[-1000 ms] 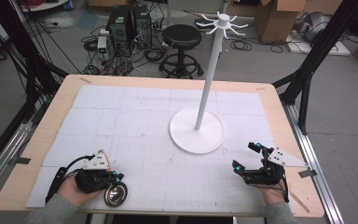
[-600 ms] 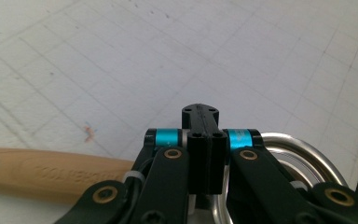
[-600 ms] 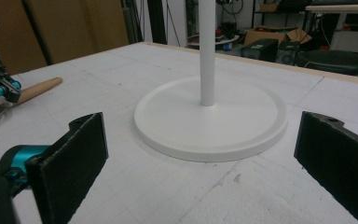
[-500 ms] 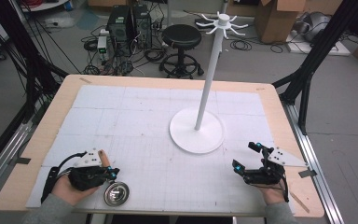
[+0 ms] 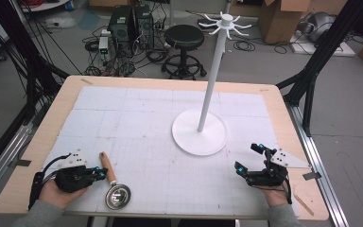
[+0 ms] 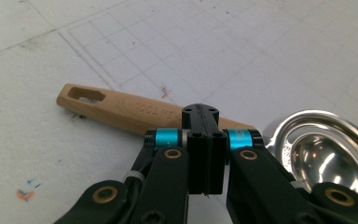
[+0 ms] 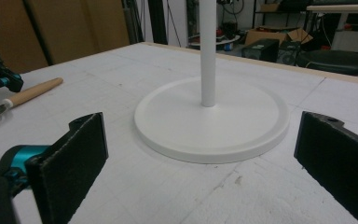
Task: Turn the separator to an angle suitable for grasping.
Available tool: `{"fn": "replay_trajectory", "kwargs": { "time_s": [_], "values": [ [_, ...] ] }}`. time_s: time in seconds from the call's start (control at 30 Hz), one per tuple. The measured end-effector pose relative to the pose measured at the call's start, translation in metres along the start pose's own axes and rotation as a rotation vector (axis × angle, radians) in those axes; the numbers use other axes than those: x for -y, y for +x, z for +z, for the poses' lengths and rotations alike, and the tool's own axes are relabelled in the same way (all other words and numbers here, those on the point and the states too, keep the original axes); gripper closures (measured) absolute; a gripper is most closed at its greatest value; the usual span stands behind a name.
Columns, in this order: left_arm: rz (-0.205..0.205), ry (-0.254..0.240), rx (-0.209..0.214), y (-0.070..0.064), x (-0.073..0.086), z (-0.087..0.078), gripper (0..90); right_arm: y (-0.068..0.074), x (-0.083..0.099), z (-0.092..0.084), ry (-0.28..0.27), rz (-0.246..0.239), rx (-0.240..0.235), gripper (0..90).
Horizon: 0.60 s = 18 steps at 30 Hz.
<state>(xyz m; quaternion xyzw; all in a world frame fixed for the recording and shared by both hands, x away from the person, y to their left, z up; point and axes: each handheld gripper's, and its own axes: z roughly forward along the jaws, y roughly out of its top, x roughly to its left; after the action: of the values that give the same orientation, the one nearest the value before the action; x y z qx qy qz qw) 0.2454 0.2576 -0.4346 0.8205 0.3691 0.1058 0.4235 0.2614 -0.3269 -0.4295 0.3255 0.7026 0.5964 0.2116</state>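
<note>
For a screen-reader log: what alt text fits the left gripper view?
The left tool, jaws pressed shut, sits just in front of a wooden-handled ladle lying on the gridded white mat, its shiny steel bowl at the right.

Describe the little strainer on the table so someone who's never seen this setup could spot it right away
Start at the tall white stand in the middle of the table, then look to the near left corner, beside the left hand-held gripper. The strainer lies flat there: a shiny round metal bowl with a light wooden handle, the table's sole item of metal and wood.
</note>
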Motion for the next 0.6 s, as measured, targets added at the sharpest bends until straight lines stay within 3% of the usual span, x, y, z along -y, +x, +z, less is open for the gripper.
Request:
{"fn": "replay_trajectory", "kwargs": {
  "time_s": [0.4, 0.6],
  "values": [
    [-0.033, 0.023, -0.028, 0.011, 0.006, 0.006, 90.0, 0.000, 0.000, 0.001, 0.005, 0.004, -0.003, 1.7],
    [-0.017, 0.041, -0.029, 0.011, 0.000, 0.014, 90.0, 0.000, 0.000, 0.001, 0.005, 0.004, -0.003, 1.7]
  ]
}}
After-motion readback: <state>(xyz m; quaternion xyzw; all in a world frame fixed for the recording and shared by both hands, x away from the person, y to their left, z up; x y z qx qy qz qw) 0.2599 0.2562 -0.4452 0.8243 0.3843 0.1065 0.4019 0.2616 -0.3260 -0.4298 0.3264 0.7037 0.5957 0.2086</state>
